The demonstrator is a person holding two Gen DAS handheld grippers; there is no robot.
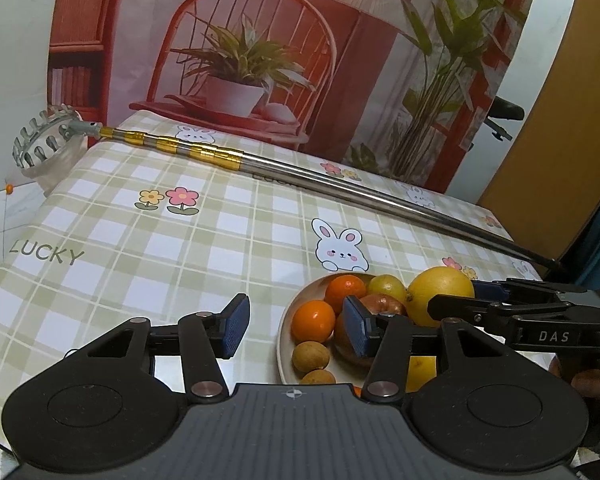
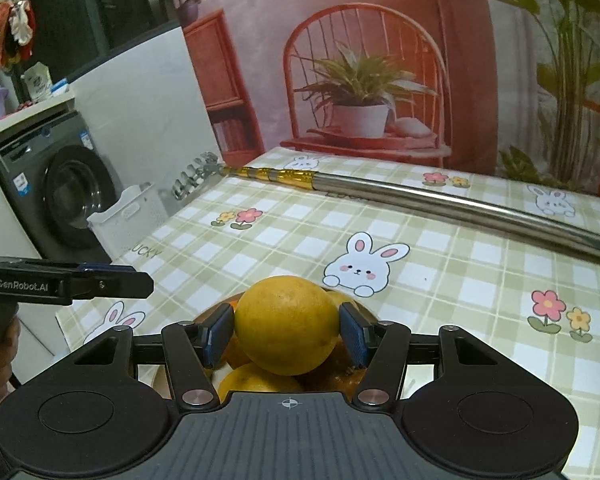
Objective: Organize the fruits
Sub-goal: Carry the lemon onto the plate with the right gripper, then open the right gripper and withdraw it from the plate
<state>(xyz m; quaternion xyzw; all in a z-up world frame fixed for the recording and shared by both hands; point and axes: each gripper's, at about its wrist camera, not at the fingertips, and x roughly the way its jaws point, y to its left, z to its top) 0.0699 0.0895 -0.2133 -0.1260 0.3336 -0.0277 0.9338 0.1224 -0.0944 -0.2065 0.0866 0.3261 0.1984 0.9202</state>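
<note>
Right gripper [image 2: 287, 334] pinching the big yellow citrus [image 2: 287, 324] on both sides, just above the fruit bowl [image 1: 286, 320], likely topping the pile; left gripper [image 1: 296, 326] spread, empty, beside the bowl, out of the way

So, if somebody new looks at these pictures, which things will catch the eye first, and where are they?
First the big yellow citrus fruit, clamped between the blue pads of the right gripper just above a plate piled with oranges and other fruit at the table's near edge. Next the long telescopic metal pole lying slantwise across the checked rabbit tablecloth. The left gripper is open and empty beside the plate.
</note>
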